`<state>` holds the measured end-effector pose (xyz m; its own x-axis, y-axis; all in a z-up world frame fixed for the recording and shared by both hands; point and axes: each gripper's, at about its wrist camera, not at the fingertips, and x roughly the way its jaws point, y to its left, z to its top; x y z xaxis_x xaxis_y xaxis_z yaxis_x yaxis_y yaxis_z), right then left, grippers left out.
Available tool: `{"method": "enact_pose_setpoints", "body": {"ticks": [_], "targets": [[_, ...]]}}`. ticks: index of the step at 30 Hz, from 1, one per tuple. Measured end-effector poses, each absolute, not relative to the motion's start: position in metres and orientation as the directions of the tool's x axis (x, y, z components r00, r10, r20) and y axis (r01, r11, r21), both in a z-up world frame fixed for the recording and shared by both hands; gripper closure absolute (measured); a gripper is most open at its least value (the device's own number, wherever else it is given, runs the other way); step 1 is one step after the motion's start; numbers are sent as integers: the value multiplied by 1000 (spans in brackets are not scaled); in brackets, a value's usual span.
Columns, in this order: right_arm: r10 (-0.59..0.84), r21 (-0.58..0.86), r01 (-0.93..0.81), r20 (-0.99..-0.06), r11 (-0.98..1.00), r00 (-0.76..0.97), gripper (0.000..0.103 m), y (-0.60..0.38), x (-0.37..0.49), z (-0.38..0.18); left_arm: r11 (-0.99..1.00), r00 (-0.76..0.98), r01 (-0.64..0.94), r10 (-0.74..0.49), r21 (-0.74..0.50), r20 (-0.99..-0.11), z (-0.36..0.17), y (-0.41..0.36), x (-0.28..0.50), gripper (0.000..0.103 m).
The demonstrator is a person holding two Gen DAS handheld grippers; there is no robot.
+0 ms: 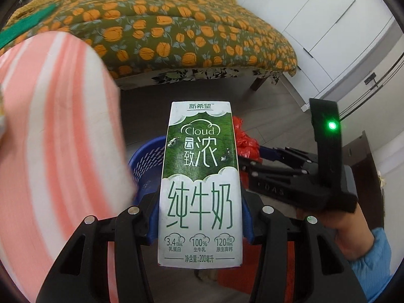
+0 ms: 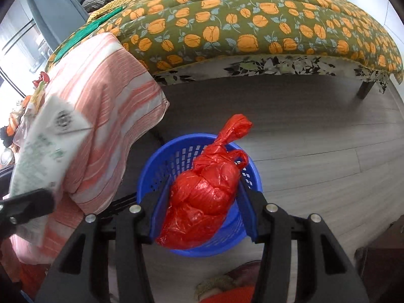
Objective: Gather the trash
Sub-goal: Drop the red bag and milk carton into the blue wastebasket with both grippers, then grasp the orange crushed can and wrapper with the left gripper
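A green and white milk carton point(image 1: 199, 166) stands upright between the blue pads point(image 1: 248, 217) of my left gripper point(image 1: 199, 202), which is shut on it. In the right wrist view the same carton point(image 2: 43, 146) appears blurred at the left. My right gripper point(image 2: 204, 184) is shut on a knotted red plastic bag point(image 2: 202, 202). The bag hangs directly over a blue mesh basket point(image 2: 156, 166) on the floor. In the left wrist view the basket point(image 1: 146, 161) sits behind the carton, with the red bag point(image 1: 246, 139) to its right and the right gripper's black body point(image 1: 290, 176) in a hand.
A bed with a green quilt printed with orange flowers point(image 2: 252, 25) fills the back. A pink-and-white striped cloth point(image 2: 106, 116) lies close on the left, beside the basket. Grey wood floor point(image 2: 315, 139) spreads to the right. White cabinet doors point(image 1: 328, 38) stand at the far right.
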<state>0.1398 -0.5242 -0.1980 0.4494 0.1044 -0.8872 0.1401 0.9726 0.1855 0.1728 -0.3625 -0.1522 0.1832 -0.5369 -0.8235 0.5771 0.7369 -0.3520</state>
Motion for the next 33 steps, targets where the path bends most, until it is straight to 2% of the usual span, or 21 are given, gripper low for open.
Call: {"method": "enact_pose_setpoints", "body": {"ticks": [2,3,4,6,11,15,19,21,26,33], "targets": [[110,190,135,-886,973,450,50,-529,142,-203,741,185,570,-537,-356,-823,-156,-367,178,52],[115,195,135,-884,971,453,39,-531,141,-205,745,189,562,-537,-358,-822,-159,-370,182,42],[123,205,136,-882,969,455,28,-533,142,-207,750,194,552,-540,-364,-819,-162,-371,187,28],[132,224,150,-877,963,462,25,-539,142,-210,757,210,530,-554,-382,-806,-165,-376,196,21],[144,262,173,-853,949,502,24,-549,137,-200,745,231,523,-592,-415,-772,-152,-372,199,19],[120,262,176,-815,949,566,13,-546,133,-178,734,295,554,-615,-394,-731,-124,-351,178,11],[90,232,135,-754,963,651,9,-526,130,-145,745,367,578,-603,-335,-708,-105,-308,141,6],[77,208,110,-722,972,688,5,-508,128,-129,763,391,570,-578,-304,-716,-106,-284,123,6],[135,193,-4,-668,981,732,5,-450,128,-110,839,445,487,-477,-242,-758,-121,-217,90,6],[237,129,-205,-680,970,694,5,-344,137,-117,942,560,327,-254,-71,-788,-132,-128,77,6]]}}
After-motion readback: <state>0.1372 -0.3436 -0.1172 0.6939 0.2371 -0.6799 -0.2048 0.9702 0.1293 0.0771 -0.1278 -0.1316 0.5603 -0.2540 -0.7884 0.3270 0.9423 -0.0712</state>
